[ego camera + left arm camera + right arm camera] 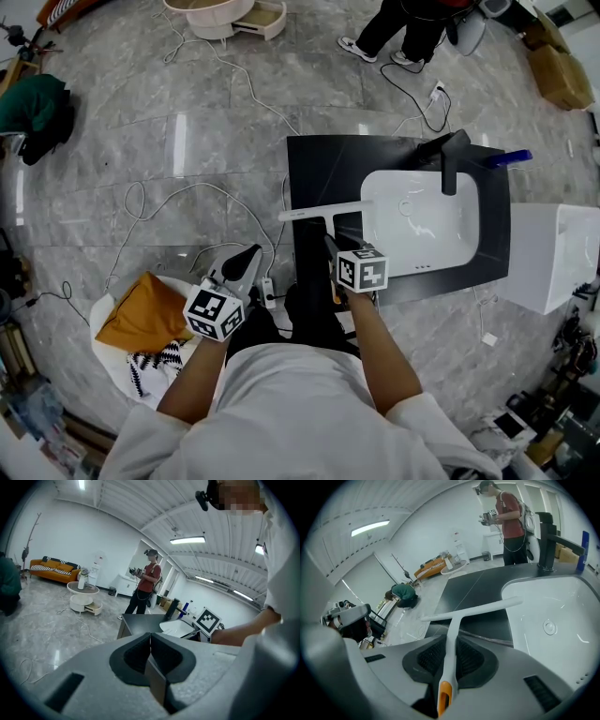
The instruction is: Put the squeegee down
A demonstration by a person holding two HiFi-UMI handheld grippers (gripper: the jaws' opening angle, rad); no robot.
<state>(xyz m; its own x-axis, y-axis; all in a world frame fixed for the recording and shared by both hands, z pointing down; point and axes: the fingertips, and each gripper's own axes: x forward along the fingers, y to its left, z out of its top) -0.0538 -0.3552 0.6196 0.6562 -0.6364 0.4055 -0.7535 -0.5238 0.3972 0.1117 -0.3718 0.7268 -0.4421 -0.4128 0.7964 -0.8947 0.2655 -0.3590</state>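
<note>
Grey marble floor (187,141), black countertop (323,169), white basin (422,225); right tongs (449,660) tight on squeegee (464,613), left tongs (150,651) pressed together, empty.

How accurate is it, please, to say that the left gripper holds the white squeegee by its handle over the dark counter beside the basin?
Only the side is wrong: the right gripper holds the white squeegee by its handle over the dark counter beside the basin, as the right gripper view shows. The left gripper is shut on nothing.
</note>
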